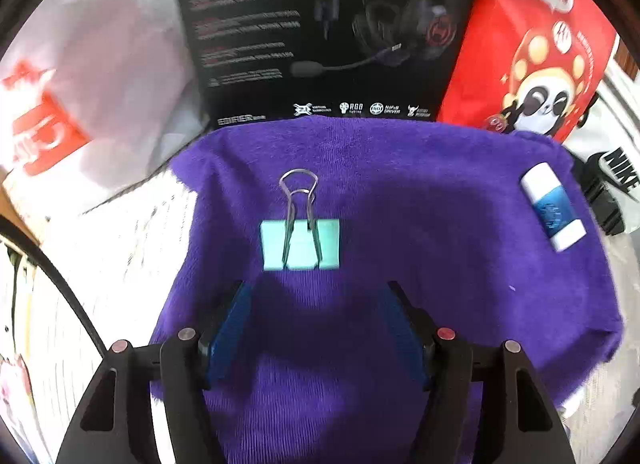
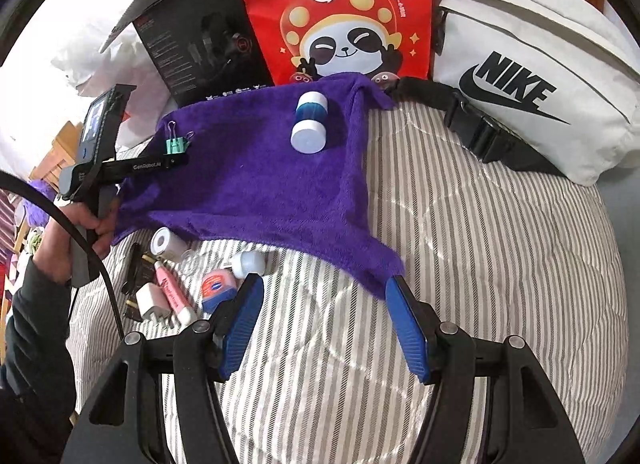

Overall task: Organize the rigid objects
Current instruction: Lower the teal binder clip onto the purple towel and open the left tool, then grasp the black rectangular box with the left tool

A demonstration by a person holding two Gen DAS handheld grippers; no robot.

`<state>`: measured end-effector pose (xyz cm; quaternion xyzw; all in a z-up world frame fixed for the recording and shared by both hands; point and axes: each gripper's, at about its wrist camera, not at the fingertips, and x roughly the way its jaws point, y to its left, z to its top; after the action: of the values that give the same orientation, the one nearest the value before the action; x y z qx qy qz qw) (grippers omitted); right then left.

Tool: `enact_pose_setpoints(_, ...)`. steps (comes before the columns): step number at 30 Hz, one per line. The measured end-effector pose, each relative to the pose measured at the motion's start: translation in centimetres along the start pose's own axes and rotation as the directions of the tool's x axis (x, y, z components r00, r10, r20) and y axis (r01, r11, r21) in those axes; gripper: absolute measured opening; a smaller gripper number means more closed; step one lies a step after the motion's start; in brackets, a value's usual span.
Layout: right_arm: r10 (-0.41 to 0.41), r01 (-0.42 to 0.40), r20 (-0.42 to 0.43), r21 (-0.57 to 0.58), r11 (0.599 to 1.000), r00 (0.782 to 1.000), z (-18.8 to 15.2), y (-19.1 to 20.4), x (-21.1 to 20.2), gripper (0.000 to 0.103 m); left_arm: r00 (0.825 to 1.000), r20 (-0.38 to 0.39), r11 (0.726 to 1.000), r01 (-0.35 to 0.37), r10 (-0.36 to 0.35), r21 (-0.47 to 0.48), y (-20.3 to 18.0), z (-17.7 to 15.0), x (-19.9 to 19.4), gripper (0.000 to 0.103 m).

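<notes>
Left wrist: black box (image 1: 320,24) & red bag (image 1: 528,36) behind purple towel (image 1: 400,192). Binder clip (image 1: 300,242) on towel, just ahead of left gripper (image 1: 316,296), jaws apart, empty. Right wrist: right gripper (image 2: 324,288) wide, empty, at towel's near edge; blue-white bottle (image 2: 310,122) on towel, well ahead.

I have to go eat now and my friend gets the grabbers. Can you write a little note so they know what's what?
Left gripper: open, nothing held, binder clip lies free on the purple towel just past its fingers.
Right gripper: open, empty, over the striped bedding at the towel's near edge.
Done: binder clip and blue-and-white container are on the towel.
Left: the pile beside the towel, including white roll, pink tube, charger plug, small round tin.
</notes>
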<state>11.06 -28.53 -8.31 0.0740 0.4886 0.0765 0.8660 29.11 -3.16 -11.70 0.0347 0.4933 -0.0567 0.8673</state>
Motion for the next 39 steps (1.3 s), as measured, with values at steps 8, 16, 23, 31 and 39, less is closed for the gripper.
enact_pose_setpoints(8, 0.015, -0.015, 0.014, -0.005, 1.000, 1.000, -1.5, 1.3, -1.6, 0.063, 0.996, 0.064, 0.997, 0.066, -0.064, -0.030, -0.3, -4.6, -7.4, 0.065)
enact_pose_setpoints(16, 0.023, -0.023, 0.011, -0.009, 1.000, 1.000, -3.4, 2.5, -2.8, 0.063, 0.996, -0.031, 0.994, 0.078, -0.081, -0.081, 1.6, -10.1, -8.4, 0.065)
enact_pose_setpoints(23, 0.020, -0.020, -0.007, -0.036, 0.999, 1.000, -4.9, 3.2, -3.3, 0.064, 0.994, -0.097, 0.996, 0.035, -0.044, -0.087, 1.7, -11.8, -6.4, 0.065)
enact_pose_setpoints(31, 0.018, -0.018, -0.016, -0.032, 0.999, 1.000, -5.6, 3.0, -3.2, 0.064, 0.994, -0.106, 0.999, 0.002, -0.006, -0.041, 3.4, -14.5, -7.1, 0.065)
enact_pose_setpoints(39, 0.021, -0.022, -0.034, -0.036, 0.999, 0.999, -5.4, 3.6, -2.2, 0.064, 0.999, -0.048, 1.000, 0.001, -0.001, 0.002, 2.5, -15.5, -7.9, 0.039)
